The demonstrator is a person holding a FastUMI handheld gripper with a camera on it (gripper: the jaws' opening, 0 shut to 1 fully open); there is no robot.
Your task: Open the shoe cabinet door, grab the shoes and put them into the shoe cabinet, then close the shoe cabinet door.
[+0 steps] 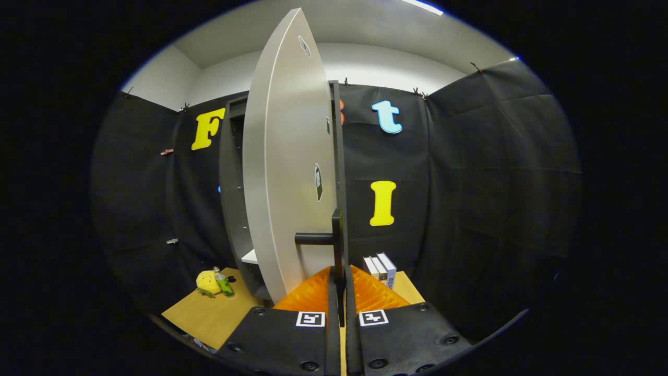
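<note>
The shoe cabinet (232, 198) is a tall dark grey case standing on the wooden table, with a white shelf (250, 256) showing low inside it. Its silver-grey door (287, 172) is swung out towards me, so I see it almost edge on. A black handle (314, 238) sticks out sideways from the door's dark front edge. My gripper (339, 277) is shut on the upright part of that handle at the door's edge, with both fingers pressed against it.
Left of the cabinet, a yellow plush toy (207, 282) and a green bottle (224, 284) lie on the wooden table (209, 313). Just right of the door, a few white books (382, 269) stand upright. Black cloth walls close in all round.
</note>
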